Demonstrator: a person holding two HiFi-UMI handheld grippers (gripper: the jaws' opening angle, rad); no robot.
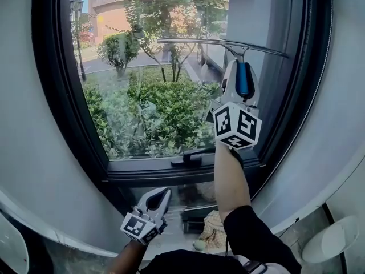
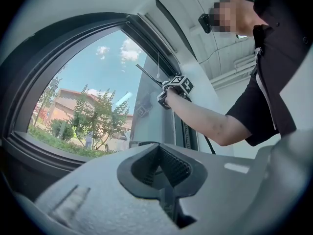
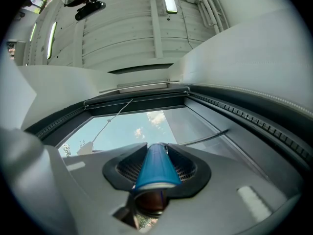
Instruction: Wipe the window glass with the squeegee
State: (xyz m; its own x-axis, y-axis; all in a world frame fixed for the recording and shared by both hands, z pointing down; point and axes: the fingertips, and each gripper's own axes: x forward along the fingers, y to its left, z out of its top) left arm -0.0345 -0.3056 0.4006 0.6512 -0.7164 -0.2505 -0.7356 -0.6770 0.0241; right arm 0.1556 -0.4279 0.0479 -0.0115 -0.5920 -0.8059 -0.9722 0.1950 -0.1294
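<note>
The window glass (image 1: 165, 96) fills a dark frame (image 1: 68, 107), with bushes and a street beyond it. My right gripper (image 1: 243, 76) is raised at the pane's upper right, shut on the squeegee's blue handle (image 1: 243, 80). The squeegee's long metal blade (image 1: 217, 42) lies level near the top of the pane. In the right gripper view the blue handle (image 3: 155, 166) sits between the jaws and part of the blade (image 3: 208, 137) shows against the glass. My left gripper (image 1: 158, 200) hangs low below the sill, shut and holding nothing. The left gripper view shows its jaws closed together around my left gripper (image 2: 164, 173).
A black window handle (image 1: 191, 157) lies on the lower frame. Below the sill, a woven bag (image 1: 214, 230) rests on the floor, and a white round object (image 1: 331, 241) is at the bottom right. White wall surrounds the window. The left gripper view shows the person's raised arm (image 2: 205, 121).
</note>
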